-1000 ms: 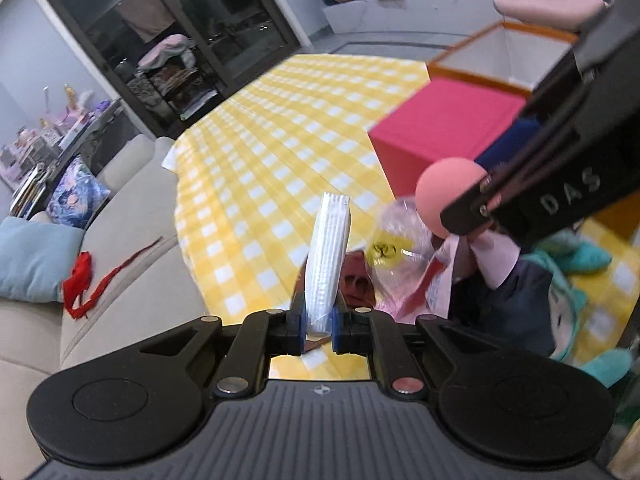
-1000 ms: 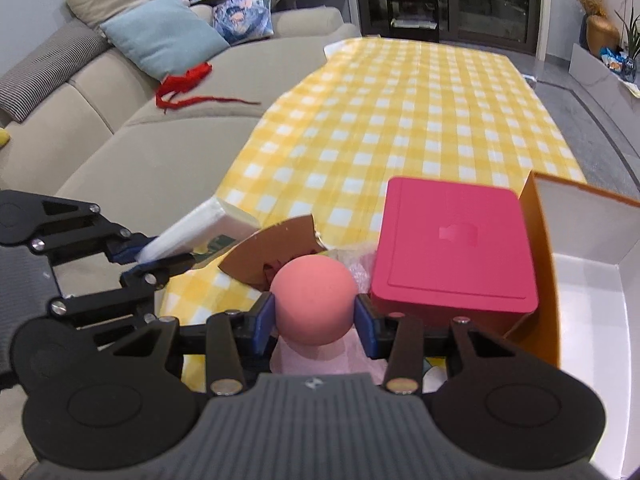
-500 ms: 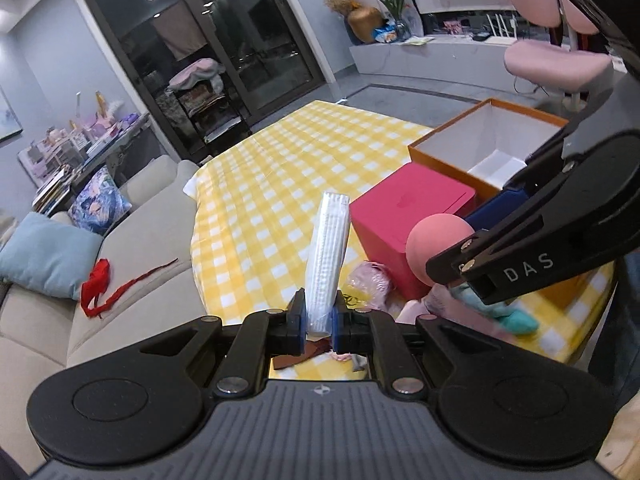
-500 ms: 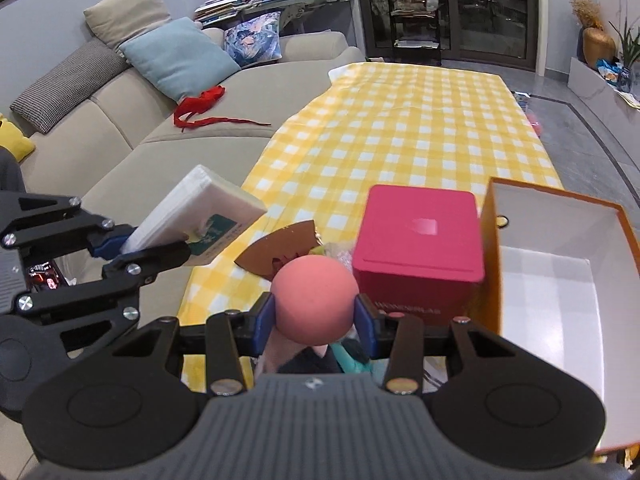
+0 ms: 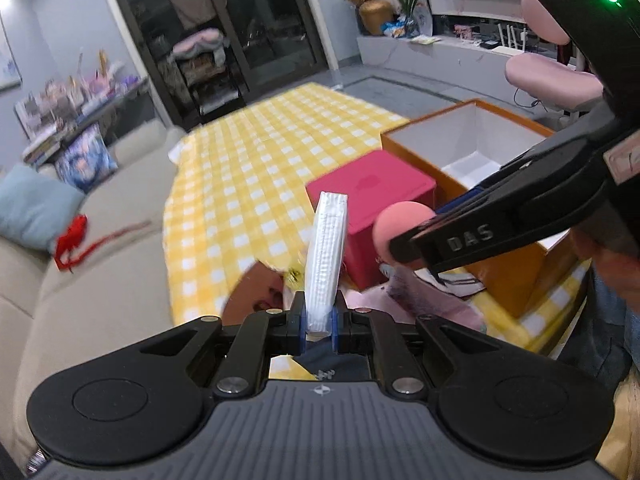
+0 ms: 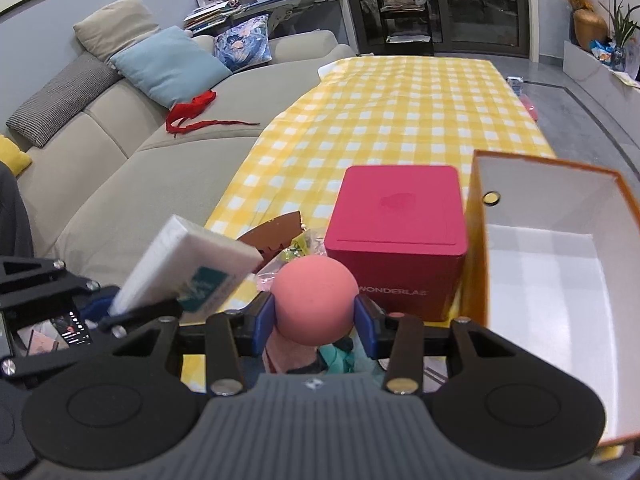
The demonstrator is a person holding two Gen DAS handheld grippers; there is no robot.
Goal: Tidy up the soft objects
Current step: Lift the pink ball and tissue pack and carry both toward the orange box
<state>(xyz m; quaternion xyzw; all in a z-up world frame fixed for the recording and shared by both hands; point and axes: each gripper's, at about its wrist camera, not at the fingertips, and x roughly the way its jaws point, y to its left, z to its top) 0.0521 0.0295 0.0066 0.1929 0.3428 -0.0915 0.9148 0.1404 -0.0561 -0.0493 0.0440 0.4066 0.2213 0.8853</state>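
Observation:
My left gripper [image 5: 319,322] is shut on a white tissue pack [image 5: 326,256], held upright above the near end of the yellow checked table [image 5: 256,168]. The same tissue pack [image 6: 188,266] shows at the left of the right wrist view. My right gripper [image 6: 315,314] is shut on a pink foam ball [image 6: 316,300], hanging just in front of the red box [image 6: 396,236]. That pink ball [image 5: 400,226] and the right gripper's black arm appear to the right in the left wrist view. An open orange box [image 6: 552,264] with a white inside stands right of the red one.
Below the grippers lies a pile of soft items: a pink cloth [image 5: 424,300], a teal piece [image 6: 340,356], a brown card [image 6: 272,232] and a clear bag [image 6: 296,248]. A beige sofa [image 6: 132,160] with cushions and a red ribbon [image 6: 192,110] runs along the left.
Both grippers have risen and drawn back from the pile with their objects still held. The orange box has come more fully into both views.

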